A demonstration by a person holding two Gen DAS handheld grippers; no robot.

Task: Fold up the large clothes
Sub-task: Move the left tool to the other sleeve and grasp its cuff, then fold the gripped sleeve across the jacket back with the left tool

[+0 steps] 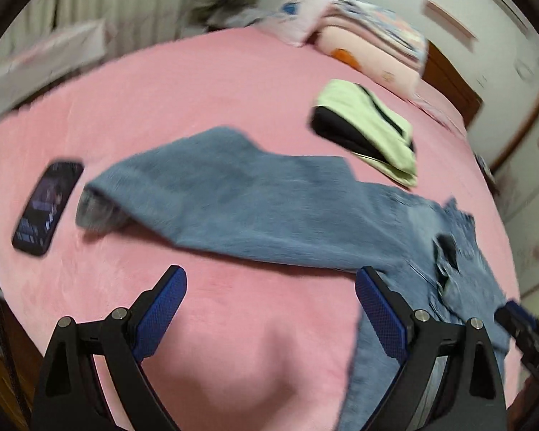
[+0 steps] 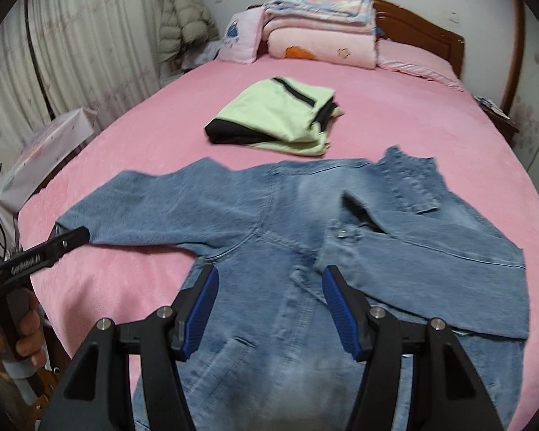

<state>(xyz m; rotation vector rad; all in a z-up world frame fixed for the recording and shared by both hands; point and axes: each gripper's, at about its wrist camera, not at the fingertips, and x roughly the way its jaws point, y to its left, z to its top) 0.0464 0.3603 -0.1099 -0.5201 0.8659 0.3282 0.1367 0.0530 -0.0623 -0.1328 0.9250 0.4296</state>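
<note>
both hand-held grippers, left and right, gape with nothing between the pads, over a denim jacket spread on the pink bed; one sleeve lies folded in.

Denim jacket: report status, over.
Left gripper and right gripper open, empty. Denim jacket spread on bed, one sleeve out. Phone beside cuff.

You have one denim jacket spread on the pink bed, and one folded green-and-black garment lying beyond it. One phone sits on the bedspread to the left, one padded coat hangs by the curtain, and one stack of folded quilts rests at the headboard. You are holding two grippers, the left gripper and the right gripper.
</note>
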